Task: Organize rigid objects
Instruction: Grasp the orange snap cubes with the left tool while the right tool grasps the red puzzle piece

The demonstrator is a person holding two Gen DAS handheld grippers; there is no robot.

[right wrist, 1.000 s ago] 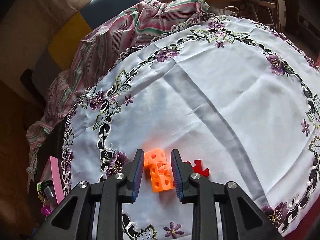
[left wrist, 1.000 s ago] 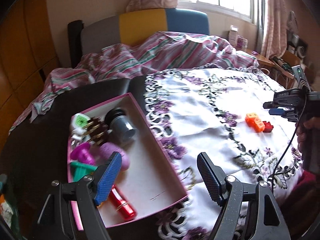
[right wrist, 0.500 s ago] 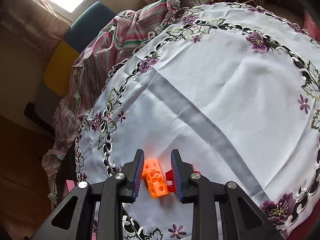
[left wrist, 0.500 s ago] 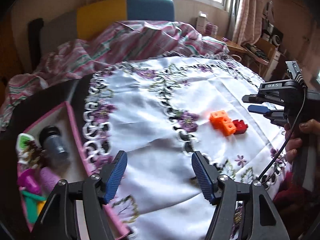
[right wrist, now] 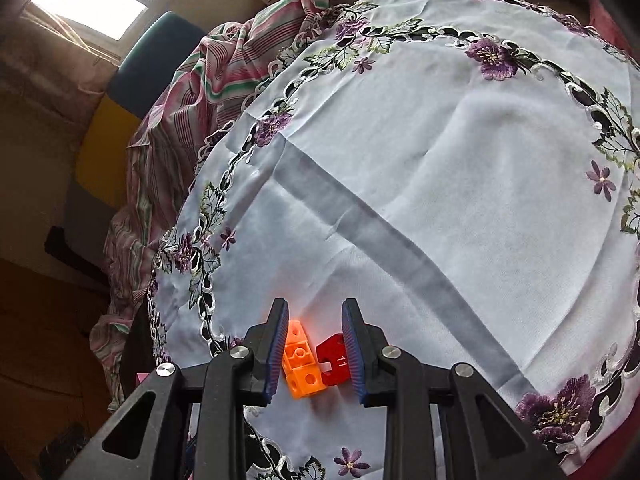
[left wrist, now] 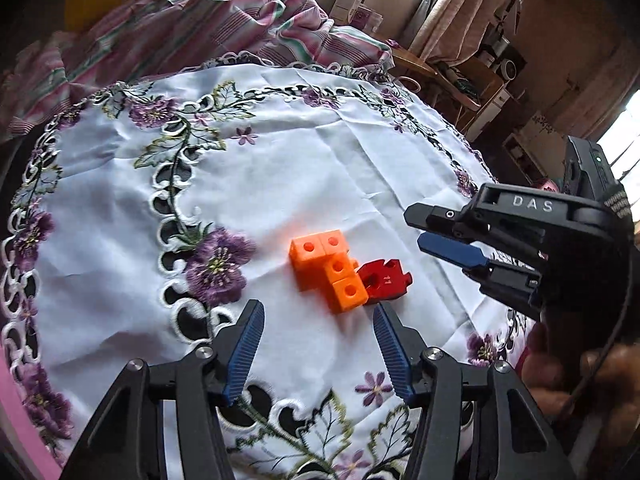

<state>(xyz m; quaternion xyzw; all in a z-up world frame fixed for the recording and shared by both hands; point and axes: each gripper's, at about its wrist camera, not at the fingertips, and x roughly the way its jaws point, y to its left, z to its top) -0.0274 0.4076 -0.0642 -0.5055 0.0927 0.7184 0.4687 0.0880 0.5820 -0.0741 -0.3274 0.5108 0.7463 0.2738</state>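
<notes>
Two small plastic pieces lie on a white embroidered tablecloth, and everything here is placed relative to them. One is an orange block cluster, several cubes joined in a stepped shape. The other is a red notched piece marked with a white number, touching the orange cluster on its right side in the left wrist view. Neither piece is lifted; both rest flat on the cloth.

The left gripper hovers just on the near side of the pair, pointing down toward them. Its jaws have just been closing and now stand partly open, with only bare cloth between the blue pads; it holds nothing.

The right gripper comes in from the right of the pieces. In its own view its jaws stand narrowly apart, with both pieces showing in the gap. The side view shows its fingers apart from the red piece, so it grips nothing.

A sliver of pink box edge shows at the far left, well apart from the pieces. Judging by this, these two pieces are yet to be picked up and put away. A striped blanket is bunched beyond the tablecloth.
</notes>
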